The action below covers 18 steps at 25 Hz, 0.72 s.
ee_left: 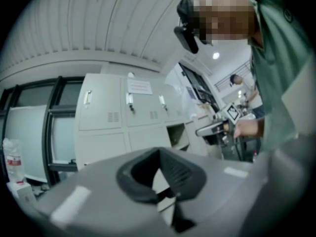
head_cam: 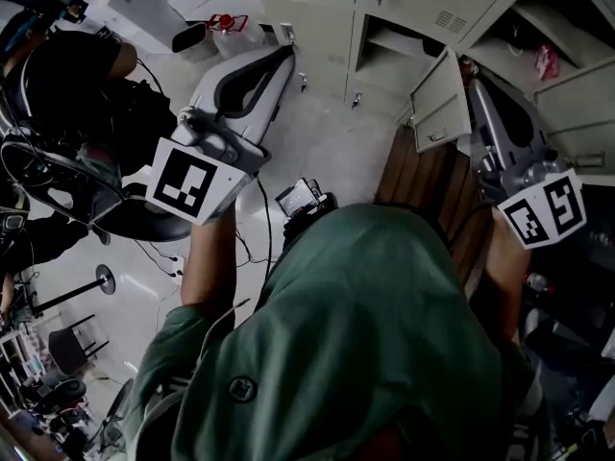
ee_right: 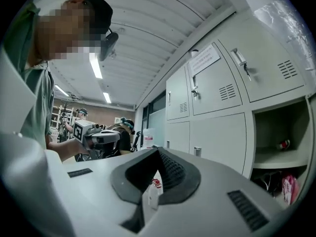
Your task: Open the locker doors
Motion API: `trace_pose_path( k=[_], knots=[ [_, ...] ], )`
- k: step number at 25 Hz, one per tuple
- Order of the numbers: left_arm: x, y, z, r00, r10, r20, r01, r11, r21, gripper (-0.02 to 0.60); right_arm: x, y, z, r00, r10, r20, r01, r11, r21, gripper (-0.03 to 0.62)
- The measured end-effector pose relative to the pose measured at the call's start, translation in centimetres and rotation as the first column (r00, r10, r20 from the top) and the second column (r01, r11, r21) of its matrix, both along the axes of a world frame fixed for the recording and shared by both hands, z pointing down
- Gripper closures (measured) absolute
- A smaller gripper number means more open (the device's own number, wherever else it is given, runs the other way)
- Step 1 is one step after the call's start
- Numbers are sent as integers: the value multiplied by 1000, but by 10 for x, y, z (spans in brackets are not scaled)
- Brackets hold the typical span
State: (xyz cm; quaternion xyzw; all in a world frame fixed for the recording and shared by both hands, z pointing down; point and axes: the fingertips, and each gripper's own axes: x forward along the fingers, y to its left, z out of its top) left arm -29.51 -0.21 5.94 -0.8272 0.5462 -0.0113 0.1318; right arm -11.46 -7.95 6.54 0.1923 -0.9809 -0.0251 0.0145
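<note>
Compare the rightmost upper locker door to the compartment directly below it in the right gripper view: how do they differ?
The upper locker door is shut; the compartment below it stands open. The door carries a key in its lock and a vent; the compartment shows a shelf holding a small red item, with a pink thing underneath. Both are part of one pale grey locker bank.

The left gripper (ee_left: 159, 152) has its jaws together with nothing between them. Ahead of the tips stand grey locker doors (ee_left: 101, 107), shut. To their right is one open compartment (ee_left: 177, 136).
</note>
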Motion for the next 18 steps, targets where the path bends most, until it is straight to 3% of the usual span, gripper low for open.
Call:
trace_pose_path(
  k=[9, 18],
  knots=[
    [-36, 26, 19, 996, -88, -28, 88, 996, -31, 589, -9, 17, -17, 1000, -16, -19, 16, 1000, 24, 591],
    [-40, 38, 25, 995, -94, -44, 93, 995, -29, 589, -16, 28, -18, 999, -23, -30, 24, 999, 29, 591]
  ],
)
